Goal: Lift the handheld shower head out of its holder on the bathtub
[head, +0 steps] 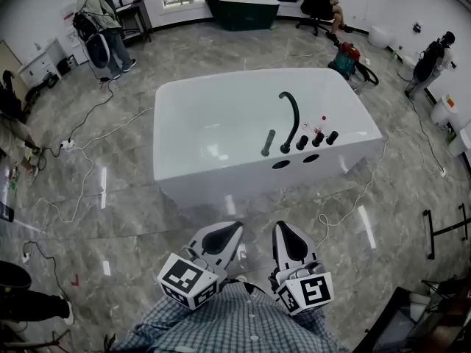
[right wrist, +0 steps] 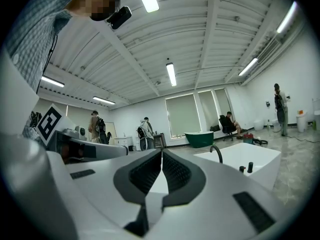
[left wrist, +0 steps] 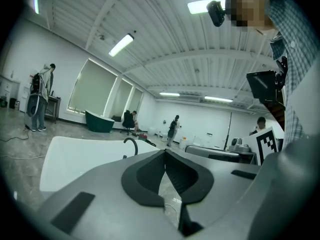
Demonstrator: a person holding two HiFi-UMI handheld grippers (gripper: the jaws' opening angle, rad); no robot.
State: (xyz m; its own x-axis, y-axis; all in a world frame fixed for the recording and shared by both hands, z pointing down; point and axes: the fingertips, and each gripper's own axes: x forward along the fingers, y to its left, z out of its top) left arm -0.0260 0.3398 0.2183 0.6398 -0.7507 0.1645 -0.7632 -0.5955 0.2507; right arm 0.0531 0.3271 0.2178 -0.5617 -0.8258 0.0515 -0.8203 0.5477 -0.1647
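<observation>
In the head view, one white bathtub stood on the grey floor ahead of the person. On its near rim rose one curved black spout. Beside that stood one handheld shower head, upright in its holder, and three black knobs in a row. Two oval holes showed in the tub's side below them. A second tub, dark green, sat by the far wall. Three people could be counted clearly: one standing at upper left, one seated on a chair and one at the right edge. The two grippers were held close to the person's body, well apart from the shower head. The left gripper and the right gripper each carried one marker cube.

In the left gripper view, the left gripper had its jaws closed together at the tips with nothing gripped. The white bathtub and its spout lay beyond.

In the right gripper view, the right gripper likewise had its jaws pressed together and held nothing. Past it showed the bathtub, the spout and two short black uprights. Whether either of those was the shower head could not be told.
</observation>
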